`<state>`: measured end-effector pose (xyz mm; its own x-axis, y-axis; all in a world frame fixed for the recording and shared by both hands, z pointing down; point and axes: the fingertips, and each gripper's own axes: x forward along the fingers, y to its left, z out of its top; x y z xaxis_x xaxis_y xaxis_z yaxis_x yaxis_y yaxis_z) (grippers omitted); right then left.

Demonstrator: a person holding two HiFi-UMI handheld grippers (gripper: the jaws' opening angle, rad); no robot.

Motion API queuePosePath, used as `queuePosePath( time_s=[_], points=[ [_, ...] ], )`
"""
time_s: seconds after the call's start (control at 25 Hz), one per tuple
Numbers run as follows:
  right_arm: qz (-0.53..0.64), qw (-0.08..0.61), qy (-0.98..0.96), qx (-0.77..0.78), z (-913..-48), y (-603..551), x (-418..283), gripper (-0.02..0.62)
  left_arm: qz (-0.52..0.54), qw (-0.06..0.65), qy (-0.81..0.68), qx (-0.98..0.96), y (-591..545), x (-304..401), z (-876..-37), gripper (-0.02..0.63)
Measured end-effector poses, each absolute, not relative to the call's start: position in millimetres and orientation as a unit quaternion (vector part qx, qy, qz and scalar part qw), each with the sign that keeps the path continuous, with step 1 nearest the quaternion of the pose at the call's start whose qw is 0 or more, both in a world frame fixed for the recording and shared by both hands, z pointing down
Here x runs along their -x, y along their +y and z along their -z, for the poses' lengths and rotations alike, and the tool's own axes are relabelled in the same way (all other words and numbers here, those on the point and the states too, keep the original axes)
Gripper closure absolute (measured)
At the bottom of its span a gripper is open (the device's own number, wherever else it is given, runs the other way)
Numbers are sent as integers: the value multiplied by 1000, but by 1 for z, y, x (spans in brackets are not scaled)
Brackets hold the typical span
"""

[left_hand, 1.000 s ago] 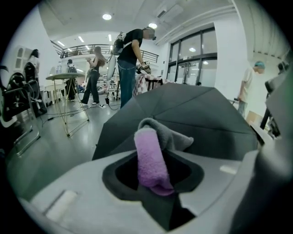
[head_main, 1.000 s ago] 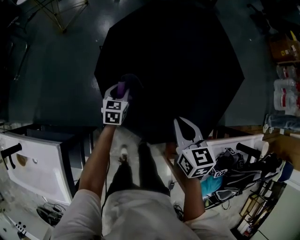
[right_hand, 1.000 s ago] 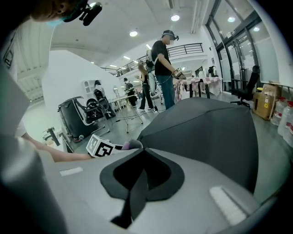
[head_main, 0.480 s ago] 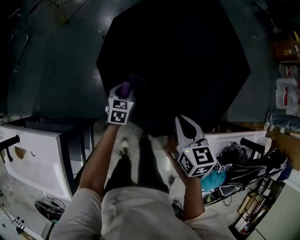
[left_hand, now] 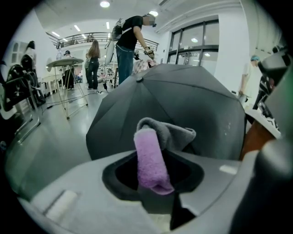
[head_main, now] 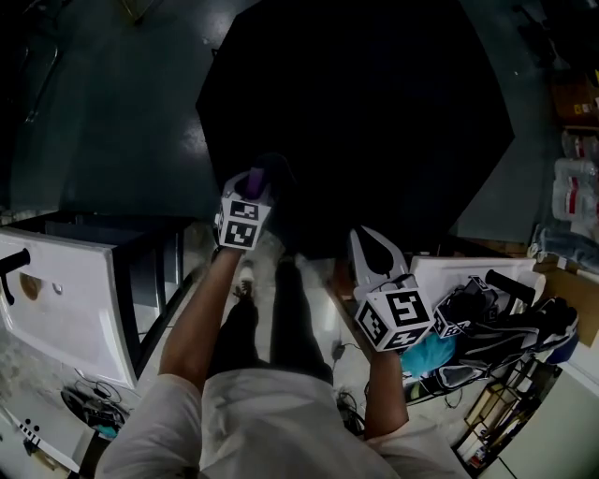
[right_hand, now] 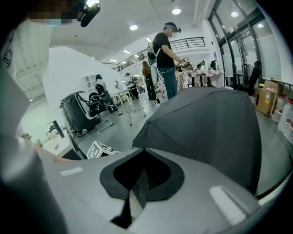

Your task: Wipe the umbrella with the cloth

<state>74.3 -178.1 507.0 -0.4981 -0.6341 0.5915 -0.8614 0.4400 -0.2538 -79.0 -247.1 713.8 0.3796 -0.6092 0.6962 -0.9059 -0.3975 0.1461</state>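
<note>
Umbrella (head_main: 374,122) sits open on the floor. The left gripper (head_main: 251,187), jaws clamped on the purple-and-grey cloth (left_hand: 149,157), has edged rightward along the canopy's near rim (a short wiping stroke, I'd say). The right gripper (head_main: 367,243) hangs nearby, jaws together and empty.

A large, bright indoor hall is shown: a railed mezzanine (left_hand: 82,37) and ceiling spotlights (left_hand: 105,4) at upper left, tall glazed doors (left_hand: 192,45) at upper right, and people (left_hand: 128,45) on a polished grey floor (left_hand: 46,128).
</note>
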Motion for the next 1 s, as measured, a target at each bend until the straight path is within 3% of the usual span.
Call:
queuePosePath(
  time_s=[1.0],
  points=[
    [-295, 205, -811, -462, -564, -98, -60, 589, -293, 329, -460, -771, -132, 77, -817, 470]
  ],
)
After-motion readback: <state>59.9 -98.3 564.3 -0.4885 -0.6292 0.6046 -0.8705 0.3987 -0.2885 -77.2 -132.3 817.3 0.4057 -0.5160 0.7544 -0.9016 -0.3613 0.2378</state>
